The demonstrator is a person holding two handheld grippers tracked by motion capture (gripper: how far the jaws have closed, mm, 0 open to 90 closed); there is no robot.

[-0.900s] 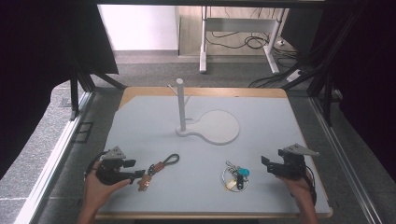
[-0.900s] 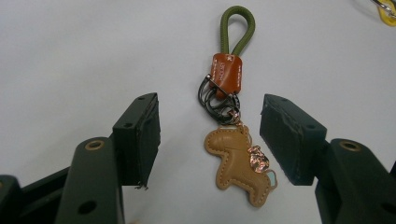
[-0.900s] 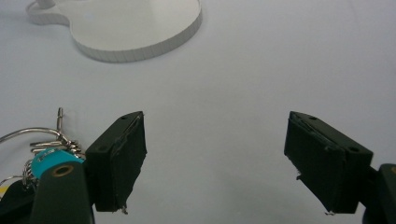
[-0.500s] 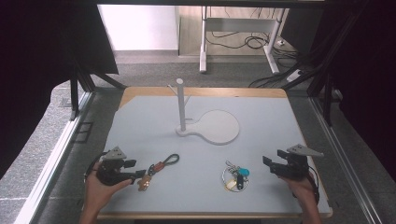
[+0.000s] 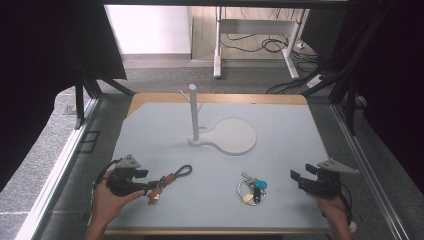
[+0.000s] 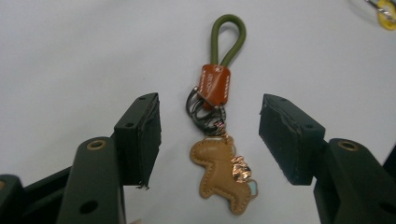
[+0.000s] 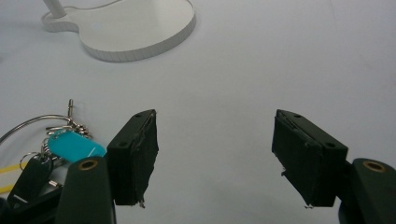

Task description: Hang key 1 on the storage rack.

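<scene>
A keychain (image 5: pixel 170 178) with a green cord loop, a brown leather tag (image 6: pixel 215 84) and a tan horse charm (image 6: pixel 219 172) lies flat on the grey table at front left. My left gripper (image 5: pixel 151 184) is open, with a jaw on either side of the keychain's rings and charm and neither pad touching. My left gripper (image 6: pixel 210 114) looks straight along the keychain. A bunch of keys (image 5: pixel 251 187) with a teal tag (image 7: pixel 74 145) lies at front centre-right. My right gripper (image 5: pixel 296 179) is open to the right of the keys, and between its jaws (image 7: pixel 215 128) is only bare table.
A white stand has an upright post (image 5: pixel 193 112) with short pegs and a flat round base (image 5: pixel 234 136) at mid-table; the base (image 7: pixel 135 28) is ahead of the right gripper. A wooden table edge (image 5: pixel 220 98) runs along the back. Cables and desk legs lie beyond.
The right gripper has drawn back slightly to the right, away from the keys. The left gripper and both sets of keys have stayed put.
</scene>
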